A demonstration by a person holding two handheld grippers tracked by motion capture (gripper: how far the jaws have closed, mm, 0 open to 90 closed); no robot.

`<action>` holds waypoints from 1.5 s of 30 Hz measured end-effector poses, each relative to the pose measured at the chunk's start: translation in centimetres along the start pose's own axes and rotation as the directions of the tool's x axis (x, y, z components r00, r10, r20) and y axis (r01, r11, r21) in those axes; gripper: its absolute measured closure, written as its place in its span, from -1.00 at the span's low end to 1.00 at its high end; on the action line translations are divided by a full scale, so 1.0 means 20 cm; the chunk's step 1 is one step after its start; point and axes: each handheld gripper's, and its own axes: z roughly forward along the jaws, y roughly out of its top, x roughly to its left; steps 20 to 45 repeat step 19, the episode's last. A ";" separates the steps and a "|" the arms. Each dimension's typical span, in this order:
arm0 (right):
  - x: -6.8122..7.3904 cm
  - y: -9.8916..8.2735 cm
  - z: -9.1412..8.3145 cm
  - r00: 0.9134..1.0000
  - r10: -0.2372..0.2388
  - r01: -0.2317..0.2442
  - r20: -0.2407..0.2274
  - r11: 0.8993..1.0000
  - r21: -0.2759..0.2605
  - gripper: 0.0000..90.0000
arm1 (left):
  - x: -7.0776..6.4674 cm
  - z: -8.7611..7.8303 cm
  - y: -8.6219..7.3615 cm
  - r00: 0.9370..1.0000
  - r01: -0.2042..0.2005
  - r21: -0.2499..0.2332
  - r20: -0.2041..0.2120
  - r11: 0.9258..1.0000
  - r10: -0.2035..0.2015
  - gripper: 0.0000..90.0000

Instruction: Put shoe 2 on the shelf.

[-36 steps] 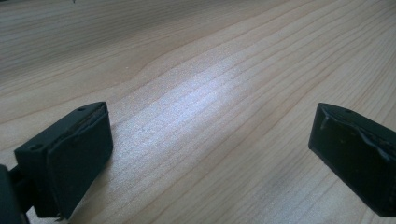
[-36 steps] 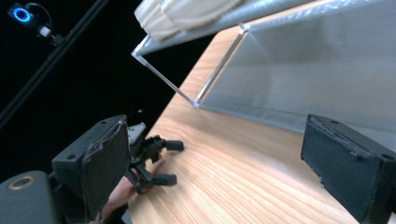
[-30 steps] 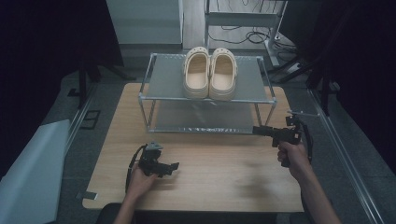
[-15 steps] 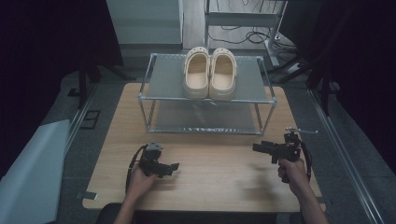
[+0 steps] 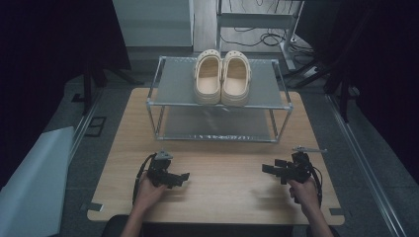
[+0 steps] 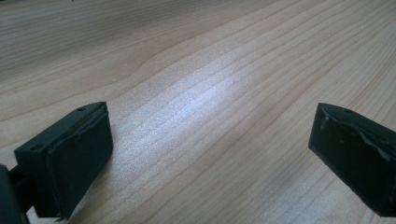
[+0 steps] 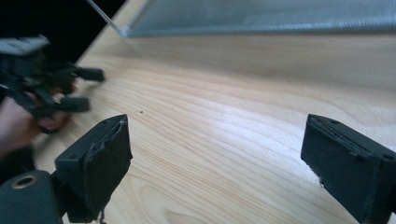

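Note:
A pair of cream clogs point(image 5: 222, 77) stands side by side on the top shelf of a metal wire rack point(image 5: 168, 104) at the back of the wooden table point(image 5: 227, 200). My left gripper point(image 5: 184, 177) rests low on the table at the front left, its jaws pointing right and open with nothing between them point(image 6: 212, 119). At the front right my right gripper point(image 5: 267, 169) points left, also open and empty point(image 7: 219, 128). The right gripper view takes in the left gripper point(image 7: 46, 79) and the hand holding it, farther off.
The rack's lower shelf point(image 7: 261, 18) is a bare grey mesh sheet. A pale sheet point(image 5: 29, 187) lies on the floor to the left of the table. Cables point(image 5: 262, 37) trail on the floor behind the rack. Bare wood lies between the two grippers.
The right gripper has moved back from beside the rack toward the front edge of the table and lower. The left gripper has stayed put.

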 end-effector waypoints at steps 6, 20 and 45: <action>0.04 -0.05 0.06 0.989 -0.113 0.107 0.100 0.992 0.064 -0.83 | -0.01 0.01 0.00 1.000 -0.020 0.011 -0.011 1.000 0.020 -1.00; 0.10 -0.12 0.16 0.926 -0.322 0.287 0.197 0.939 0.187 -0.83 | -0.03 0.01 0.01 0.998 -0.054 0.002 -0.029 0.999 0.054 -1.00; 0.10 -0.12 0.16 0.926 -0.322 0.287 0.197 0.939 0.187 -0.83 | -0.03 0.01 0.01 0.998 -0.054 0.002 -0.029 0.999 0.054 -1.00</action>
